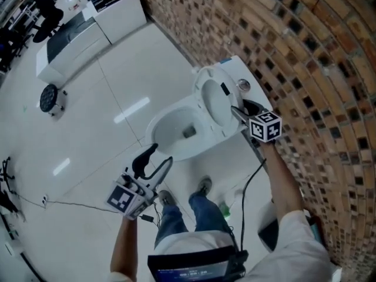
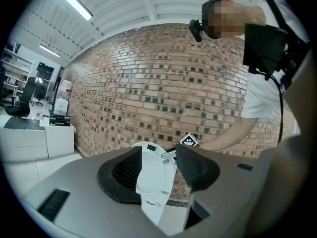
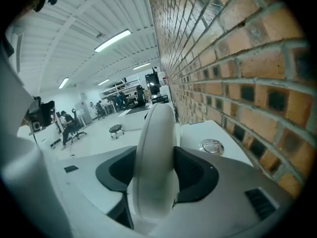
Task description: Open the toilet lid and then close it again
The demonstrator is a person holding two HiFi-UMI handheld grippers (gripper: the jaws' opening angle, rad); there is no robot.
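Observation:
The white toilet (image 1: pixel 176 131) stands against the brick wall with its lid (image 1: pixel 214 101) raised upright in front of the tank (image 1: pixel 249 72). My right gripper (image 1: pixel 235 110) reaches in from the right and is shut on the lid's edge. In the right gripper view the lid's rim (image 3: pixel 156 148) fills the gap between the two black pads (image 3: pixel 195 175). My left gripper (image 1: pixel 155 157) hangs low in front of the bowl, open and holding nothing. In the left gripper view the far-off lid (image 2: pixel 153 175) merely shows between its parted jaws.
The brick wall (image 1: pixel 305 51) runs close behind the tank, which has a chrome flush button (image 3: pixel 211 146) on top. White cabinets (image 1: pixel 88 28) and a black stool (image 1: pixel 48 97) stand far left. The person's feet (image 1: pixel 202 187), a cable and a green object (image 1: pixel 225 209) lie beside the bowl.

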